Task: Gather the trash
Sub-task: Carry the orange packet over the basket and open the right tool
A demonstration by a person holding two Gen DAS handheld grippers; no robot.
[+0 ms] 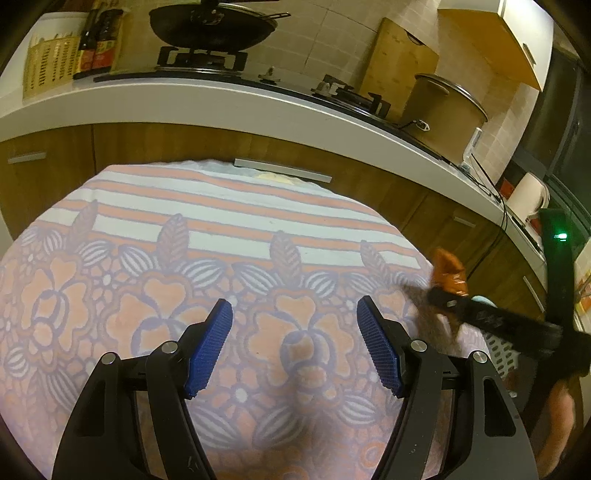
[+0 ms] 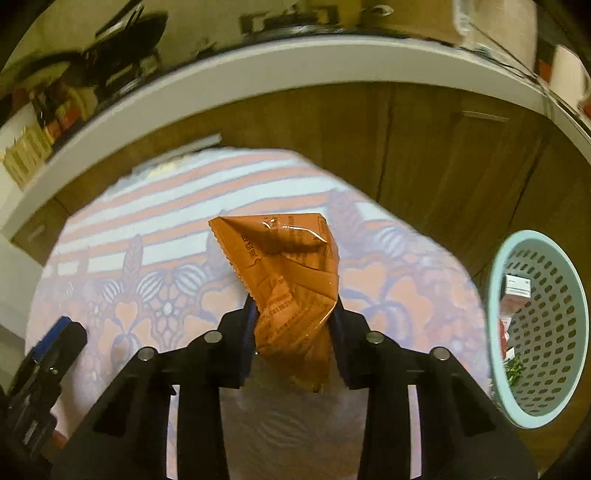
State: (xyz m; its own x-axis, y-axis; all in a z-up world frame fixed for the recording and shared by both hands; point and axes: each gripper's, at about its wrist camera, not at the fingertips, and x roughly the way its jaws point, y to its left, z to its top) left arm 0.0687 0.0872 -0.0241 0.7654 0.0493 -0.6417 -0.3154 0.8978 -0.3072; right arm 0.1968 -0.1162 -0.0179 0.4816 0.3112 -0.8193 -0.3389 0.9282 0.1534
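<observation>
— Kitchen counter (image 1: pixel 229 99) curves across the far side of both views, wooden cabinets (image 1: pixel 155 142) under it; what lies below the grippers?

— Flowered, striped cloth (image 1: pixel 207 229) over a table, filling the ground beneath both. Only the left wrist view shows the wok (image 1: pixel 212 26) on the stove and the lidded pot (image 1: pixel 445 101) up on the counter.

— And the right wrist view?

— It alone shows the pale green perforated basket (image 2: pixel 537 363), off to the right of the right gripper (image 2: pixel 295 321), beyond the cloth's edge, with a small box and scraps inside.

— The trash itself?

— An orange wrapper (image 2: pixel 291 284), crumpled, pinched between the right gripper's fingers and lifted above the cloth, apart from the basket. It hides the cloth straight ahead.

— The left gripper (image 1: pixel 294 343)?

— Spread wide, nothing between its blue pads (image 1: pixel 210 347), with the right gripper blurred to its right.
</observation>
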